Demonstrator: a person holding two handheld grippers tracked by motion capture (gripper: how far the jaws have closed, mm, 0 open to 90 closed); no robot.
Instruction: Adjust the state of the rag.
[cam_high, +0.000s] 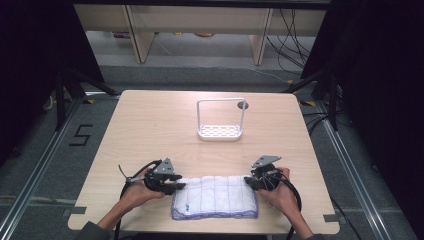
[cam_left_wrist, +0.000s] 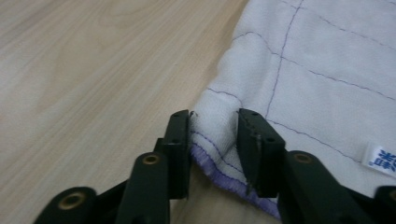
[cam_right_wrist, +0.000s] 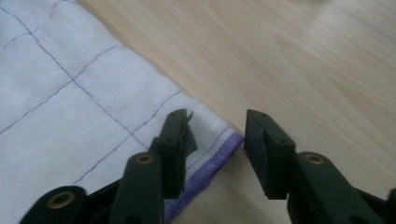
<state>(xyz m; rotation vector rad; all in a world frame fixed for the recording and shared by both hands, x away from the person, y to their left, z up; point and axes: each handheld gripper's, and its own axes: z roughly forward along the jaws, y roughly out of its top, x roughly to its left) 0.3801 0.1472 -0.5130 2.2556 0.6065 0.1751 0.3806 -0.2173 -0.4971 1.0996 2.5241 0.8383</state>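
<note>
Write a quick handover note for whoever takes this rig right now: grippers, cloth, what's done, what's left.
Left hand-held gripper: jaws astride a corner of the white cloth, cloth bunched between them; looks pinched.
Right hand-held gripper: open, jaws straddling the opposite corner, purple hem between them, not yet pinched.
Cloth lies flat at the near edge of the table, a gripper at each end.
White rack stands farther back, with nothing on it.
Done: both corners reached.
Left: close the right jaws, lift; likely hang the cloth on the rack.

White wire rack (cam_high: 220, 121) standing upright mid-bench (cam_high: 150, 125), well apart from the near edge; black cables (cam_high: 292, 37) trailing on floor behind; "5" marking (cam_high: 81, 135) sitting left.
</note>
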